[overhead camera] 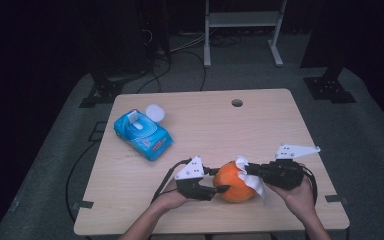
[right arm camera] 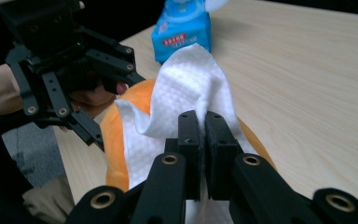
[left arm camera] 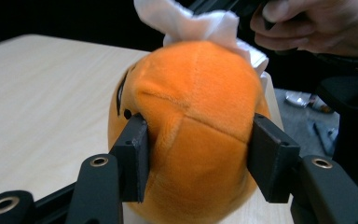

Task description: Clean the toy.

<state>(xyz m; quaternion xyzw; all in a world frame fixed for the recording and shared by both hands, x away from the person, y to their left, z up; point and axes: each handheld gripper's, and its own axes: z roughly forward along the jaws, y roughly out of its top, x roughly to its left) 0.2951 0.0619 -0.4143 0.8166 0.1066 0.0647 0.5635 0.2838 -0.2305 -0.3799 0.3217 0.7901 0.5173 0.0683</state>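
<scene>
Left gripper pinches plush between its pads, seemingly lightly | right gripper clamps wipe against plush top | risk: your wiping pushes plush out sideways.

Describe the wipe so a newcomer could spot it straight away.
Start at the wooden table and go to its near edge, where an orange plush sits between two black grippers. The wipe is the white crumpled sheet draped over the plush's right side, pinched in the right gripper. It is the one loose white cloth there; the blue wipe pack lies far left.
</scene>
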